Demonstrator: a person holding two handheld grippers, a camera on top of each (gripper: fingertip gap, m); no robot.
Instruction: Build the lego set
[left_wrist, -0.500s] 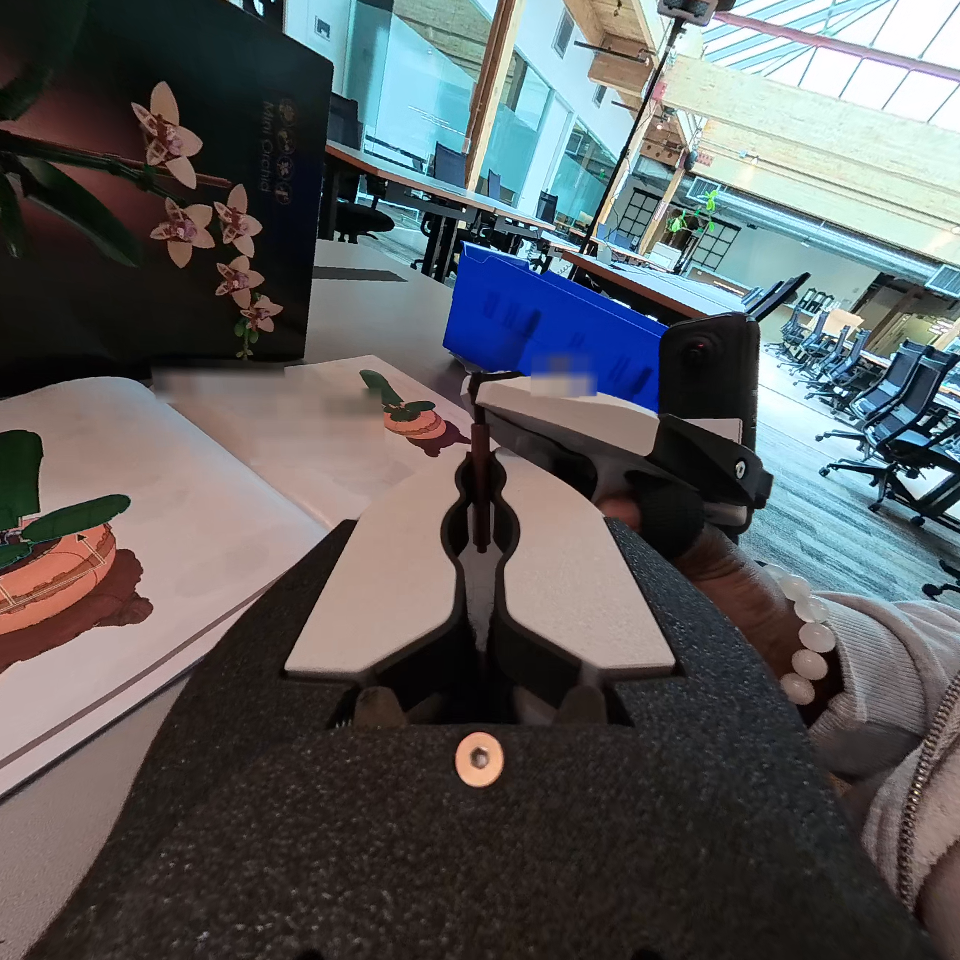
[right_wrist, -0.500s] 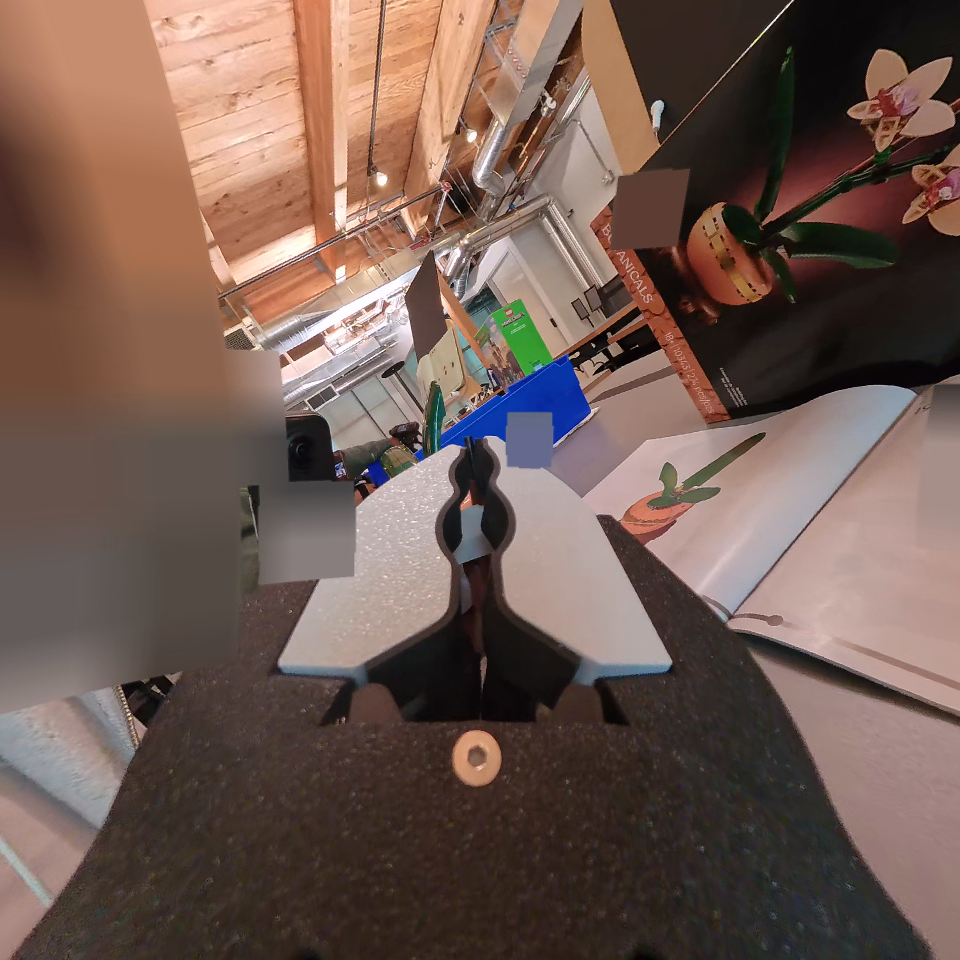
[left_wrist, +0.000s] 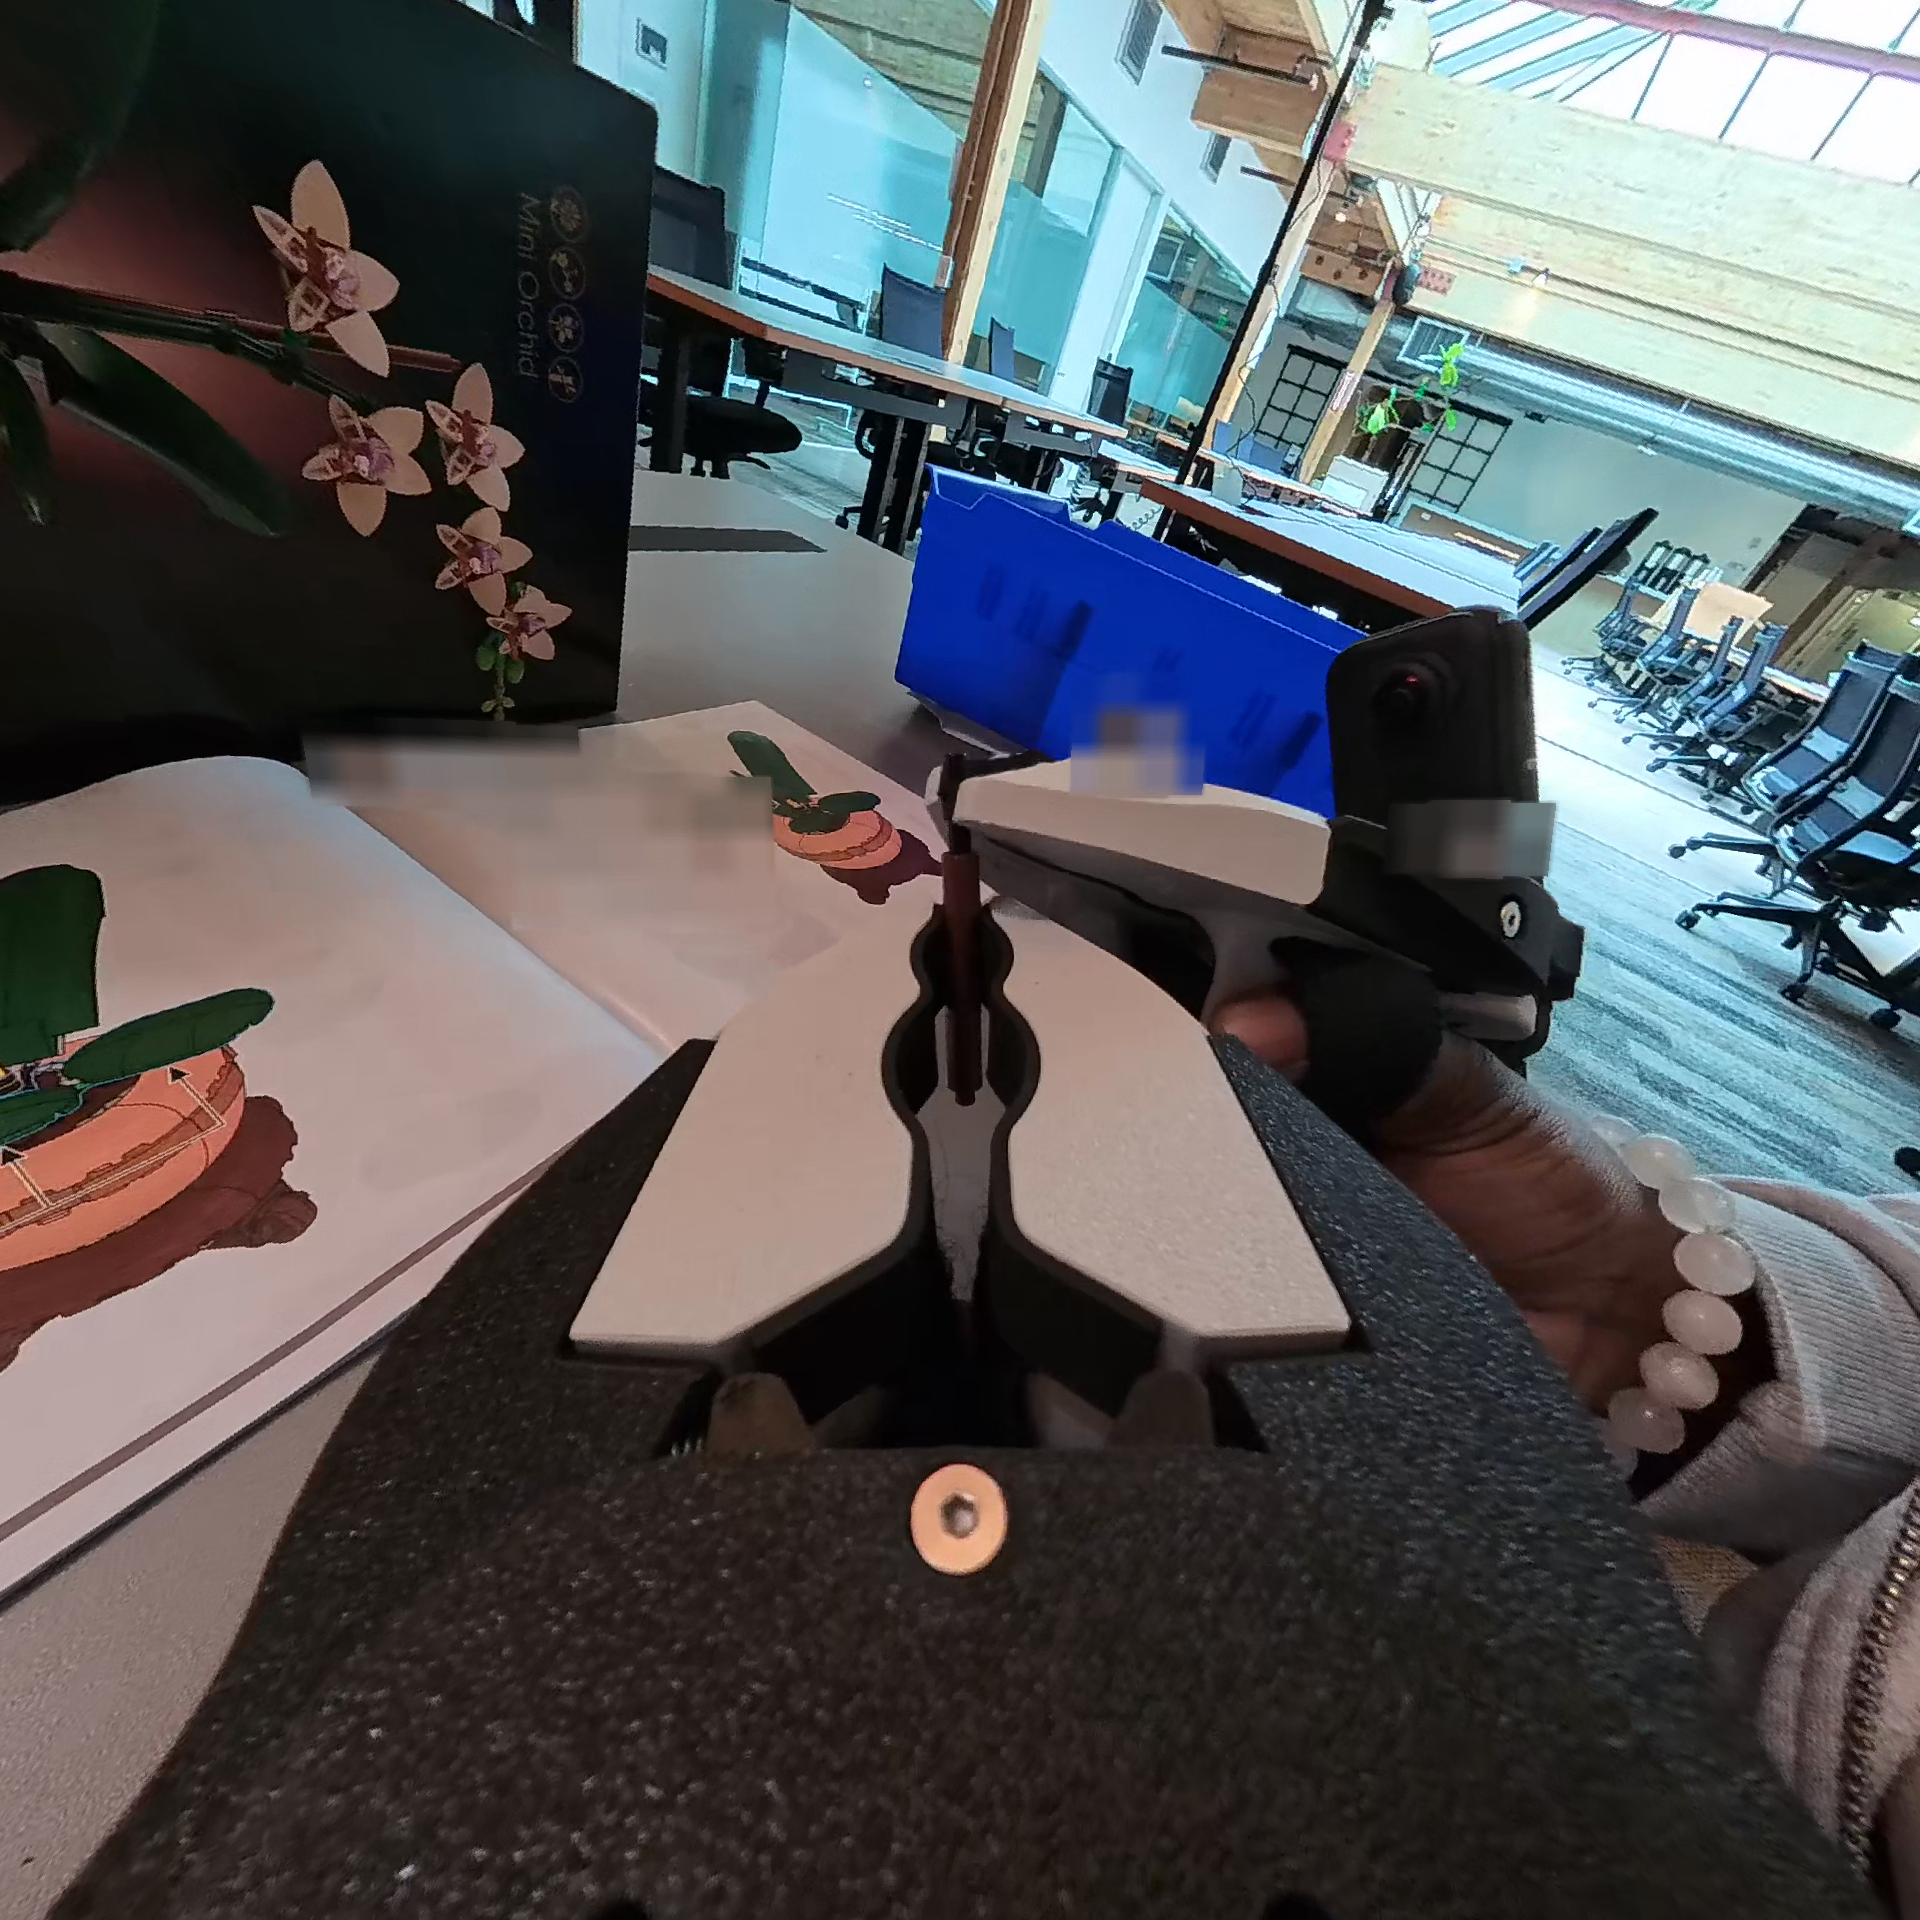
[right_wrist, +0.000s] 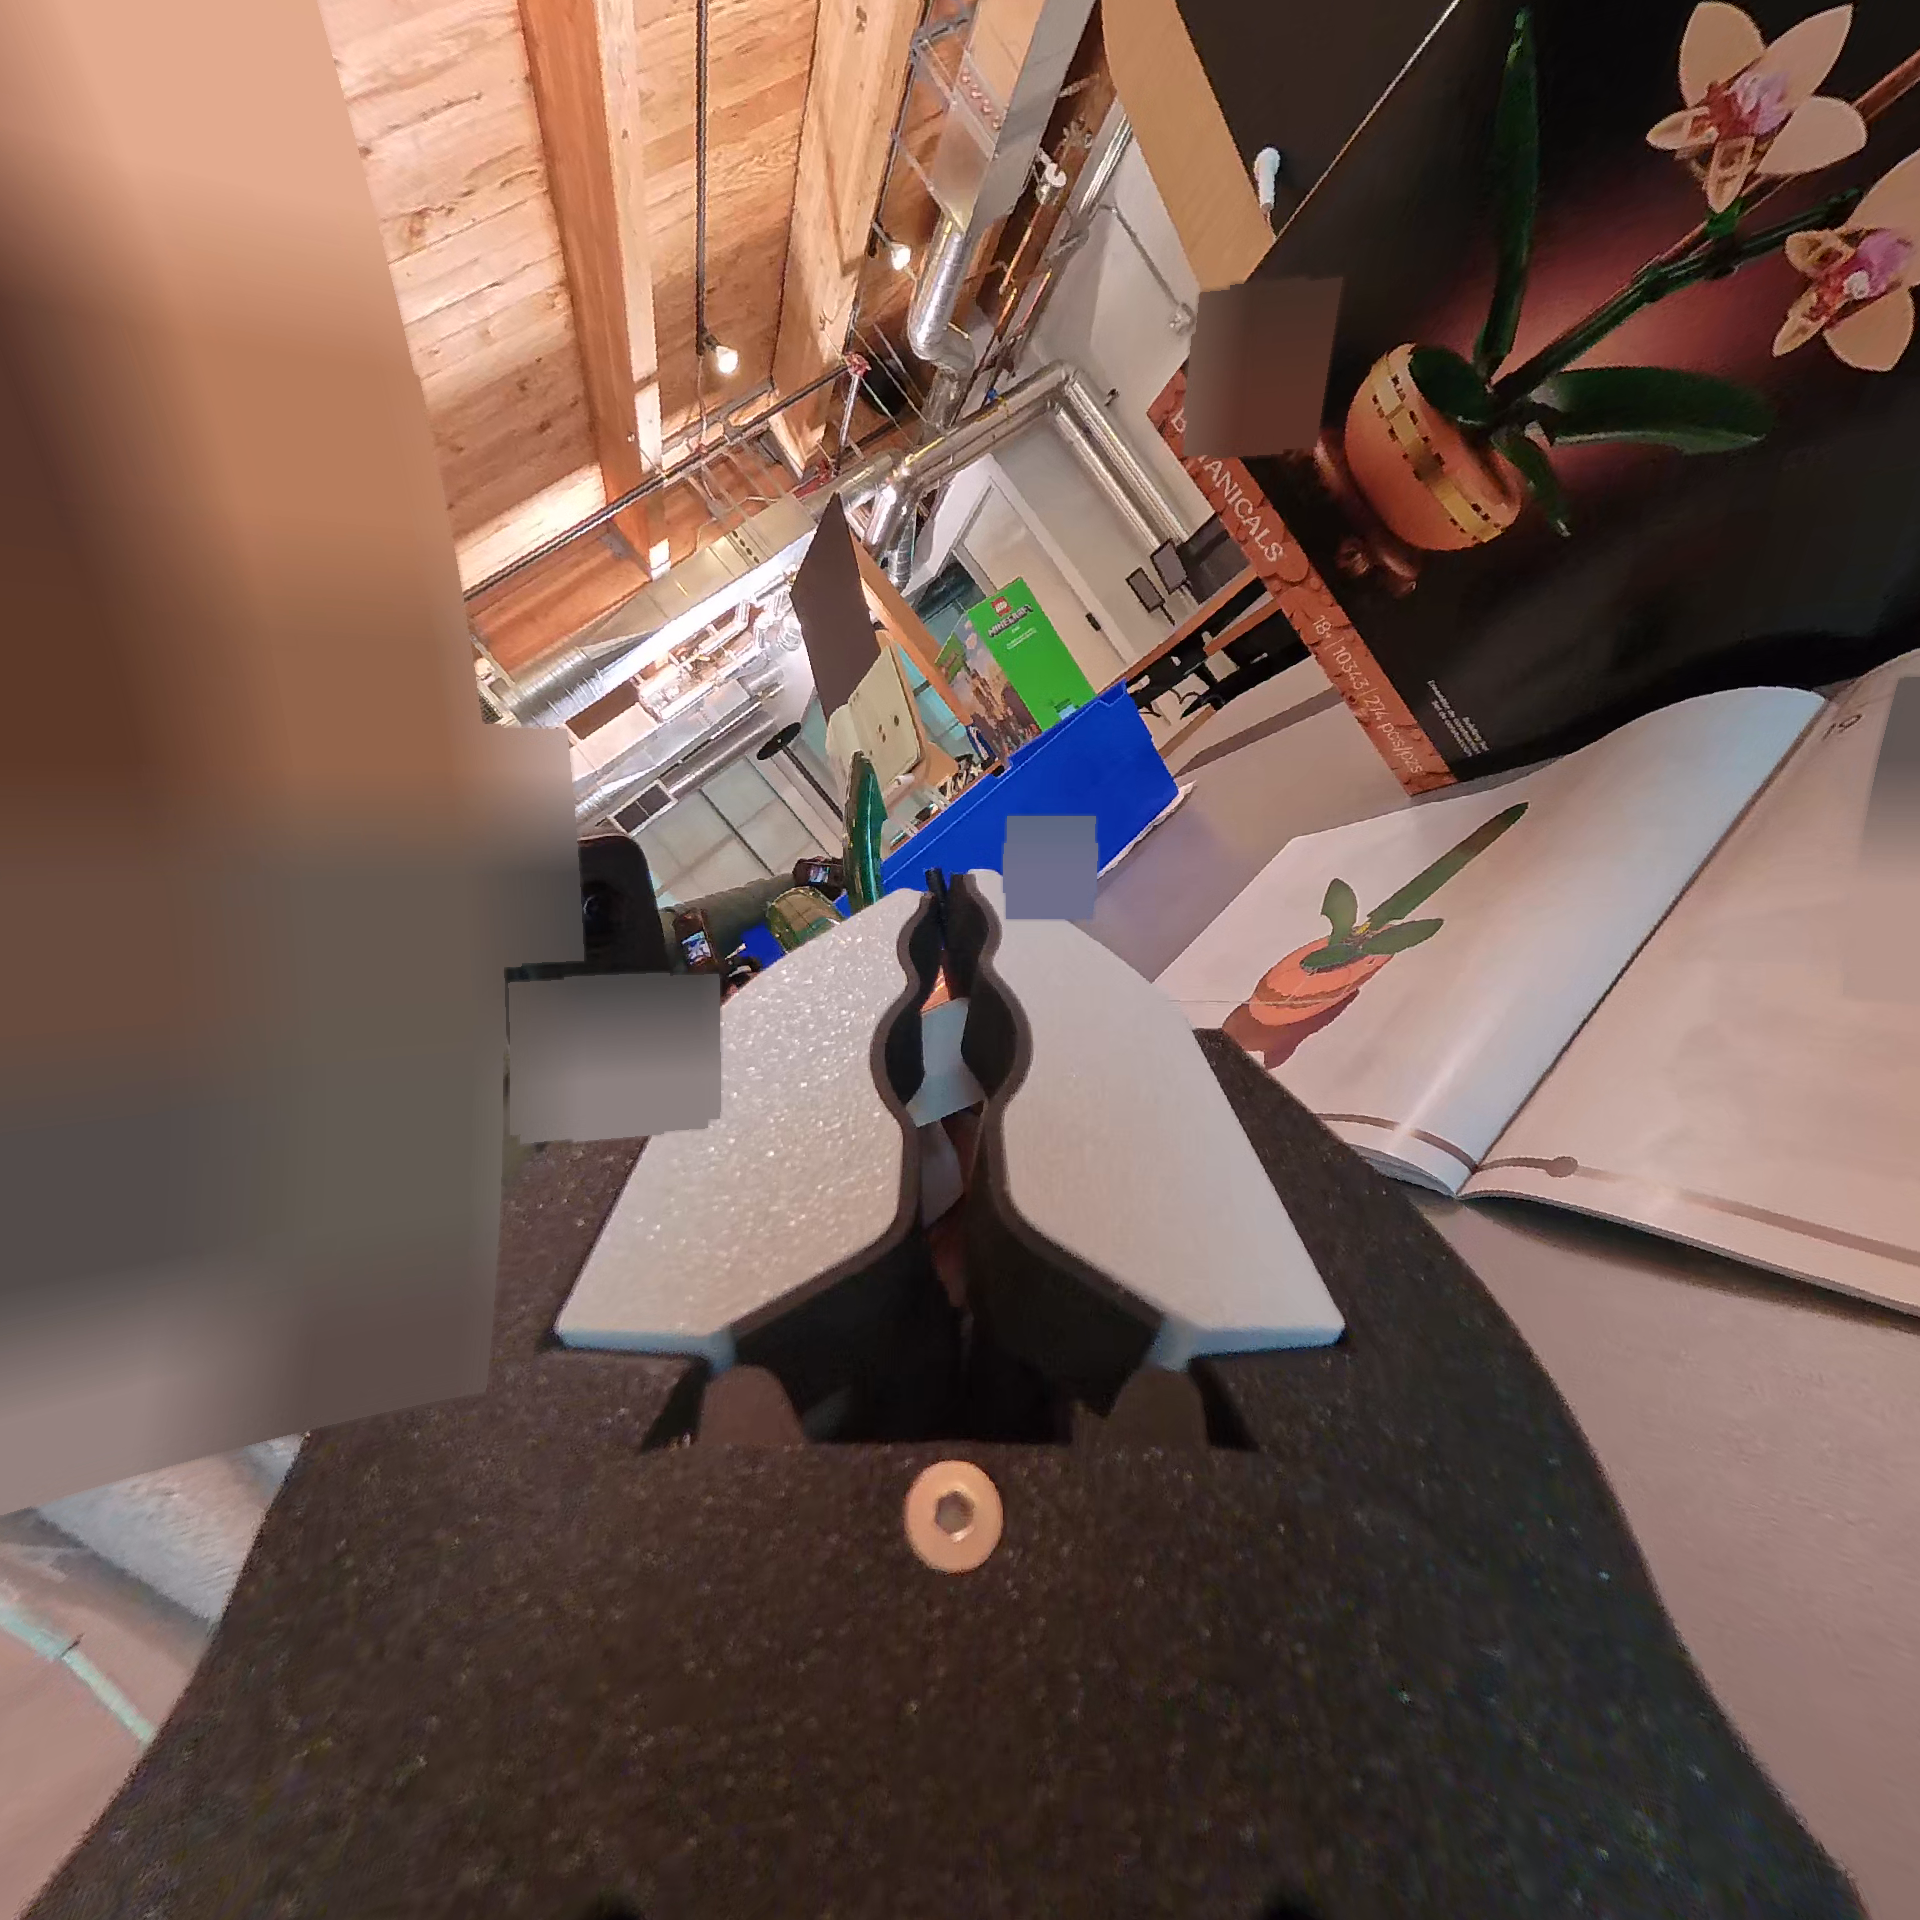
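Gripping one thin, rigid, lightweight dark-brown Lego rod (left_wrist: 960, 987) mid-shaft, the left gripper (left_wrist: 958, 935) is clenched; the right gripper (left_wrist: 951, 805) pinches its small black tip piece (right_wrist: 940, 883).

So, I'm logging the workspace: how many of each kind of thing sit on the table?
Set box: 1
Instruction booklet: 1
Blue bin: 1
Total: 3
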